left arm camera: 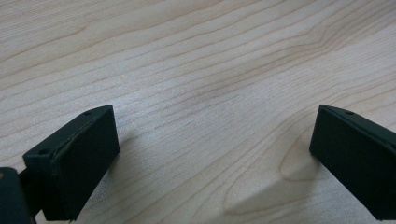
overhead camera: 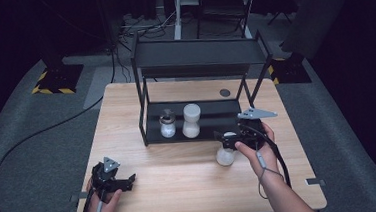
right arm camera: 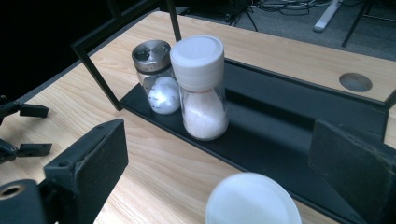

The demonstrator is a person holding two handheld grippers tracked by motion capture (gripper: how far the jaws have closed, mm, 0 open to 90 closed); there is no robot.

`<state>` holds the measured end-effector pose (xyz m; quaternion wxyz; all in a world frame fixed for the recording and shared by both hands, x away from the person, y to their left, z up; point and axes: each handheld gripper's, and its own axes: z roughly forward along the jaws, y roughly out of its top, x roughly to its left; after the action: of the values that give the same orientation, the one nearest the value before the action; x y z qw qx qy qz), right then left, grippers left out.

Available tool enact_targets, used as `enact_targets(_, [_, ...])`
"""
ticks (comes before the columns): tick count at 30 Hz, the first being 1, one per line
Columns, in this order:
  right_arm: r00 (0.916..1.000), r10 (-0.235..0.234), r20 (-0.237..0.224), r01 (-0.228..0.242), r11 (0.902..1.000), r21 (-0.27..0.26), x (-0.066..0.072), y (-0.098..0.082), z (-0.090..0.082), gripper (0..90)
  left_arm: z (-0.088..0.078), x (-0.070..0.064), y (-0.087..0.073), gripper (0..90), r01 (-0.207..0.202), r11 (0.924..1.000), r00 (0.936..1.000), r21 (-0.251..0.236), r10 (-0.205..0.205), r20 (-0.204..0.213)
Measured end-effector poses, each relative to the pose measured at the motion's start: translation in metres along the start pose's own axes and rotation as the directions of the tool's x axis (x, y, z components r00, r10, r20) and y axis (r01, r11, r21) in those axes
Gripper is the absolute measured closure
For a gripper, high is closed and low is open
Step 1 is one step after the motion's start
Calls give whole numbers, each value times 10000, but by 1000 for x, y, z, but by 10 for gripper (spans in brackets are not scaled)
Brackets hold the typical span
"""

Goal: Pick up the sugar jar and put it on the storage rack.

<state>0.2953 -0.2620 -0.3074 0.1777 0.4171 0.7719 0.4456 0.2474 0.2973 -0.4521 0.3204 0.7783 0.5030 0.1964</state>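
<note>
Hovering over the white-lidded jar, which stands on the bench just in front of the black rack, your right hand-held gripper is spread open and grips nothing. Your left hand-held gripper idles open too. Closing off-centre could tip the jar.

A white-capped jar of white powder stands upright on the wooden table, just in front of the black rack's lower shelf, its round lid seen from above.

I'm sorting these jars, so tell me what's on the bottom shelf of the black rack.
On the rack's bottom shelf stand two jars: a metal-lidded shaker and a taller white-capped jar, both holding white contents. What lies directly behind them is hidden.
</note>
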Motion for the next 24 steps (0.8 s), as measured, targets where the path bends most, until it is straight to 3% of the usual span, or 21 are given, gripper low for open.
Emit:
enact_targets(11, [9999,135,45,-135,9999,-59,-11,-22,-2,44,0,0,0,9,5,10000,10000,4,-5,-3])
enact_targets(24, [9996,-7,265,4,9999,122,-13,-42,4,43,0,0,0,8,10,10000,10000,9,-10,-10])
